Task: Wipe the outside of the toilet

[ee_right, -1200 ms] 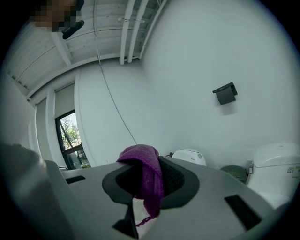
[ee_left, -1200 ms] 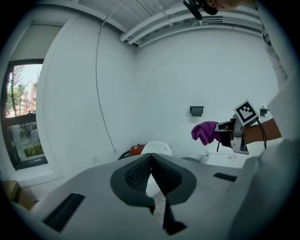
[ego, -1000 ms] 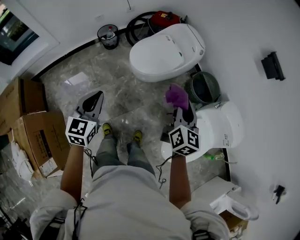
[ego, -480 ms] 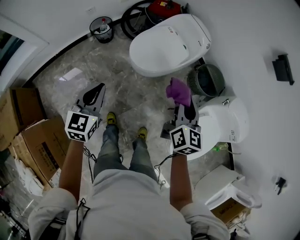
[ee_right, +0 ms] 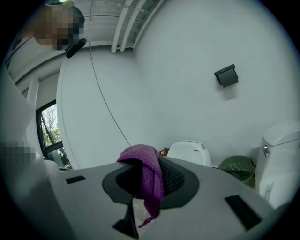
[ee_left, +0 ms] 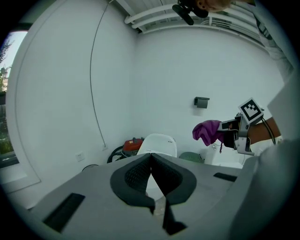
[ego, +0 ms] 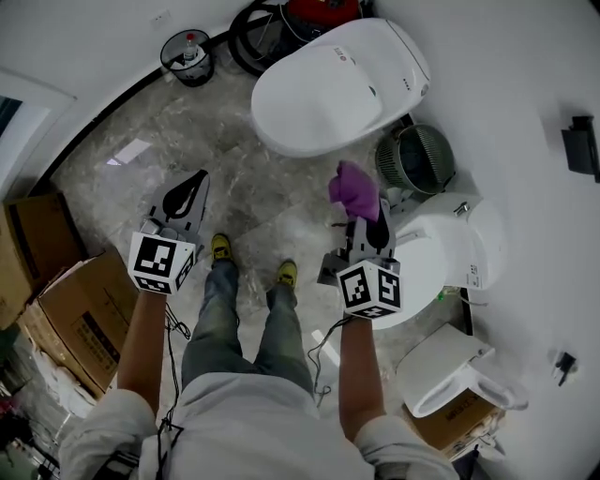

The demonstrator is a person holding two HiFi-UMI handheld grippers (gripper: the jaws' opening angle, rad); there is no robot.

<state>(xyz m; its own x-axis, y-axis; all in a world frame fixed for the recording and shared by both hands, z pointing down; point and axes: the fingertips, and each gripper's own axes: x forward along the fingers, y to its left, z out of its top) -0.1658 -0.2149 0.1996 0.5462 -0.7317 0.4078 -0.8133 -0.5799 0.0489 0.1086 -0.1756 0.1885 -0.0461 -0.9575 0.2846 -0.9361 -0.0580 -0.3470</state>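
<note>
room: marble floor (ego: 178, 141), white wall (ego: 497, 66), toilet (ego: 337, 84) ahead
left claw (ego: 192, 183): together, empty, out over floor
right claw (ego: 363, 208): clamped on purple cloth (ego: 353, 186)

We are standing in a bare, white-walled room (ego: 525, 56) that is looking more like a toilet showroom or storeroom than a home bathroom. Three toilets are crowding one wall: a low lidded toilet (ego: 337, 89), a second toilet (ego: 450, 248) with a cistern, and a third toilet (ego: 450, 380). Polished marble floor (ego: 187, 141) is running underfoot. Cardboard boxes (ego: 70, 314) are piling up at the left, and a red vacuum cleaner (ego: 323, 9) is sitting in the corner.
</note>
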